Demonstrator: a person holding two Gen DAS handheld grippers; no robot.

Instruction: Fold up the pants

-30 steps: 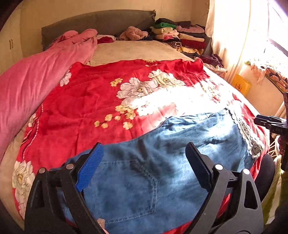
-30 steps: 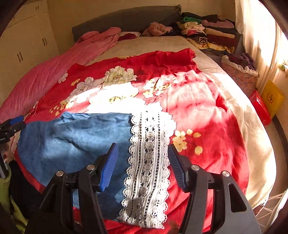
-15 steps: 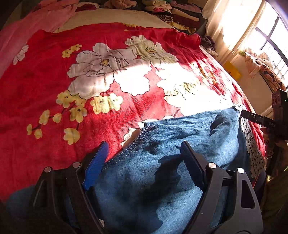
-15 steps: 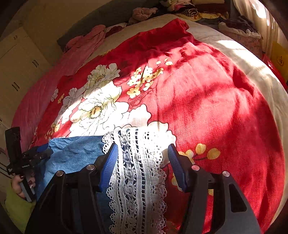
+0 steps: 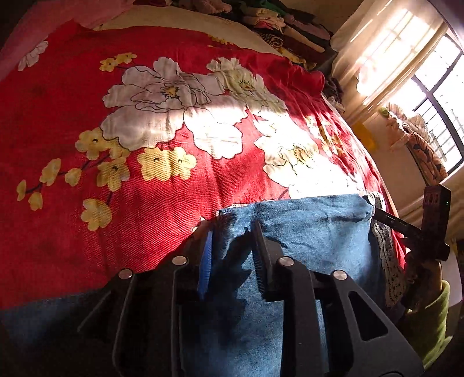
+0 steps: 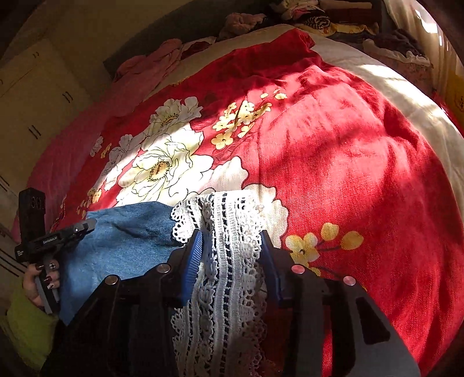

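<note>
Blue denim pants (image 5: 313,237) with a white lace hem (image 6: 229,232) lie on a red flowered bedspread (image 5: 145,116). My left gripper (image 5: 232,232) has its jaws narrowed around the denim's far edge, with cloth between the pads. My right gripper (image 6: 230,235) has its jaws closed in on the lace hem, which drapes between them. The denim shows in the right wrist view (image 6: 127,232) left of the lace. The other gripper shows at each view's edge.
Stacked folded clothes (image 5: 278,23) sit at the bed's head. A pink blanket (image 6: 145,66) lies along the left side. A window with curtains (image 5: 406,72) is on the right, cupboards (image 6: 32,95) on the left. A yellow box (image 5: 365,136) stands by the wall.
Both grippers have moved forward and down to the far edge of the pants. Both sets of jaws have closed from wide open onto the cloth.
</note>
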